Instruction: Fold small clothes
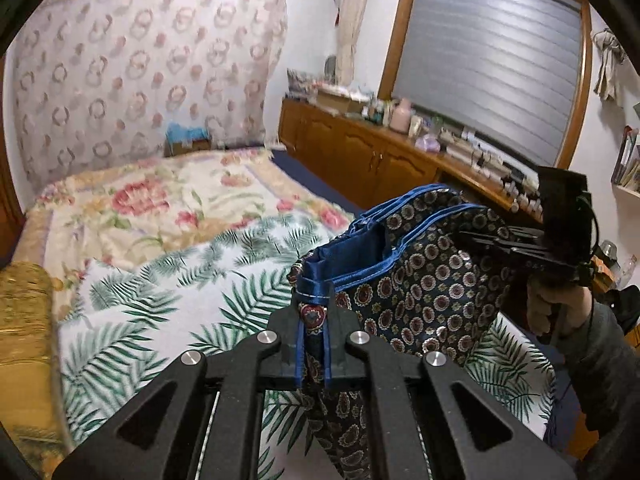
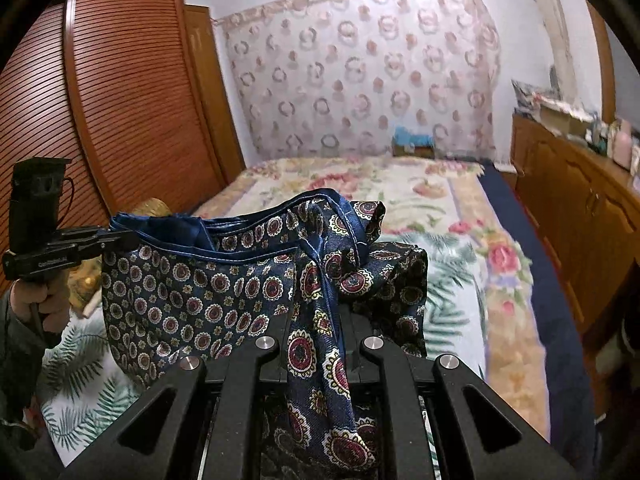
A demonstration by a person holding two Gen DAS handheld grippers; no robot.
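Your left gripper is pinching the blue-trimmed edge of the patterned shorts, cloth squeezed tight between the jaws with a tail hanging below. Your right gripper is clamped on the other end of the same shorts, fabric bunched up and draped over its fingers. The shorts hang stretched between your two grippers, lifted off the bed, waistband edge on top and sagging in the middle. Your right hand shows in the left view, gripping its handle, grey sleeve behind it. Under the shorts is a white sheet with green palm leaves, laid over a floral bedspread. Beyond the bed, a flowered curtain covers the far wall. A wooden cabinet with clutter on top runs under a shuttered window; a slatted wooden wardrobe stands on the other side.
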